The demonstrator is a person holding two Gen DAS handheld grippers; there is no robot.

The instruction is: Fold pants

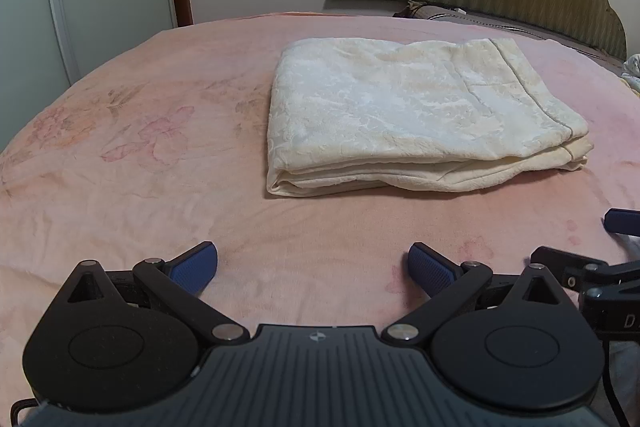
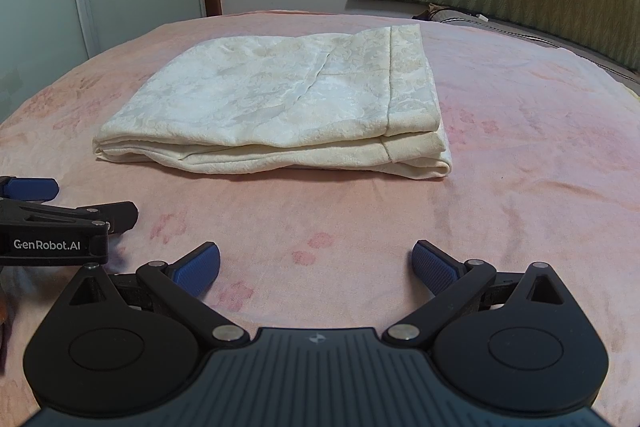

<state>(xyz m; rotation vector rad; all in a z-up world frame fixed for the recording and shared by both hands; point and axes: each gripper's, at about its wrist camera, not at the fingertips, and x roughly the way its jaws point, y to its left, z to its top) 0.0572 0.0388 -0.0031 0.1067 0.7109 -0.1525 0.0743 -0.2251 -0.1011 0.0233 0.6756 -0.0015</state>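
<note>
The cream, textured-fabric pants (image 1: 420, 115) lie folded into a compact layered rectangle on the pink floral bedspread of the bed (image 1: 140, 167), ahead of both tools and touching neither. The left hand-held gripper (image 1: 313, 267) hangs low over the bedspread with its blue-padded fingers spread wide and nothing between them; the right hand-held gripper (image 2: 316, 267) sits just beside it, equally wide and empty. Both being clear of the cloth suggests the folding is essentially finished, the bundle left squared so its stacked edges stay aligned.
</note>
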